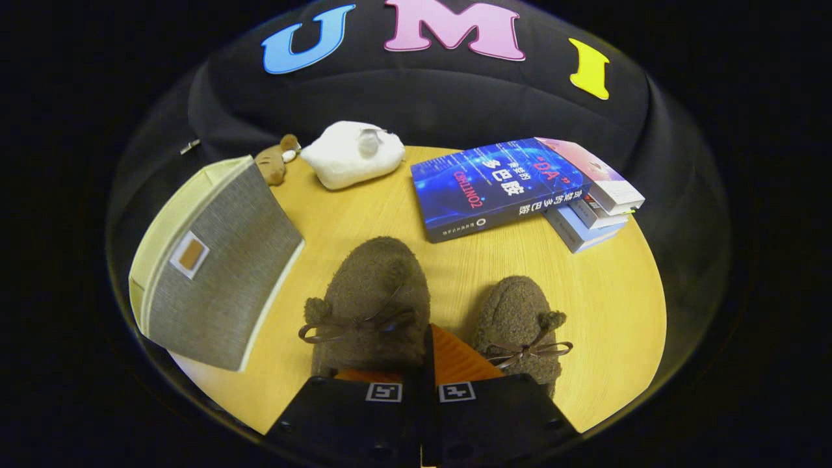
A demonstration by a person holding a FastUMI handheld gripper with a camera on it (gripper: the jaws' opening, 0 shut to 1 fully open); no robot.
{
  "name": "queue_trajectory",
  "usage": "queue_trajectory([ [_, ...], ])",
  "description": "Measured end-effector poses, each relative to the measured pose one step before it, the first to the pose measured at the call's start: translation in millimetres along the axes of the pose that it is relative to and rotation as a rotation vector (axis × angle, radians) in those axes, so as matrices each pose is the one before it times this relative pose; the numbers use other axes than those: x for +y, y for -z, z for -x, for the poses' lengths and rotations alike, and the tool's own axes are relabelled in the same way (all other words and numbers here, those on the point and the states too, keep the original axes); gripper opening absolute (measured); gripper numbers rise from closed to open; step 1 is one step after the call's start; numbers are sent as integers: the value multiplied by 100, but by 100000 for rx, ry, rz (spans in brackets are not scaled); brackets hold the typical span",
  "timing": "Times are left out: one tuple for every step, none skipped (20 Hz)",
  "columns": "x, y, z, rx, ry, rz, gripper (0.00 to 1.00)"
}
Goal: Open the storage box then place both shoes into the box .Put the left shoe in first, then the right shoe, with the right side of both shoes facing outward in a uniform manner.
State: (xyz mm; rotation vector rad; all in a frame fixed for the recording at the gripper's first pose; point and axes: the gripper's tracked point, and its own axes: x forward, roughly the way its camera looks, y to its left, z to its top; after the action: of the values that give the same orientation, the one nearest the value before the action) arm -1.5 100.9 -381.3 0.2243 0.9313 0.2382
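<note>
Gripper fingers together, holding nothing, hovering between two shoes; storage box lid closed. Risk: grabbing a shoe w/ box unopened; wrong-order placement likely.

Two shoes in fuzzy, nubbly fleece with thin smooth bow laces. Storage box in coarse woven cloth, matt. Tabletop smooth light wood grain. Books glossy-covered. Plush toy soft, fluffy.
</note>
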Motion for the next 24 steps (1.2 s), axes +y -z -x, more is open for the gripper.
queue_trajectory([
  [503, -950, 1011, -1631, -493, 334, 6],
  [515, -1281, 970, -2705, -342, 882, 6],
  [657, -1340, 1004, -2827, -589, 605, 6],
  [875, -1435, 999, -2651, -1249, -303, 6],
  [1084, -1363, 1021, -2264, -1848, -1168, 6],
  [1223, -1445, 861, -1971, -2075, -1163, 6],
  [1218, -1368, 833, -1503, -1847, -1285, 6],
  [1354, -1198, 559, -1162, -1864, -959, 6],
  [1503, -1087, 500, -1131, -1796, -1078, 6],
  [1356, -874, 132, -577, -1647, -1111, 6],
  [1426, -647, -3, -123, -1698, -1444, 6],
  [1518, -542, -94, 534, -1766, -1678, 6],
  [1684, -493, -122, 608, -1600, -1309, 6],
  [1610, -392, -285, 308, -900, -867, 6],
  [1483, -204, -448, 575, -589, -418, 6],
  [1321, -24, -570, 716, -244, -15, 6],
  [1379, 150, -657, 835, 59, -587, 6],
  [1210, 265, -747, 1222, 205, -759, 6],
  [1031, 463, -885, 1696, 614, -1341, 6],
  [726, 617, -1017, 2312, 1088, -1894, 6],
  [674, 722, -1038, 2238, 1390, -2080, 6],
  [480, 592, -1117, 1695, 1471, -1345, 6],
  [352, 564, -932, 1709, 2089, -301, 6],
  [116, 681, -604, 1273, 2410, -604, 6],
])
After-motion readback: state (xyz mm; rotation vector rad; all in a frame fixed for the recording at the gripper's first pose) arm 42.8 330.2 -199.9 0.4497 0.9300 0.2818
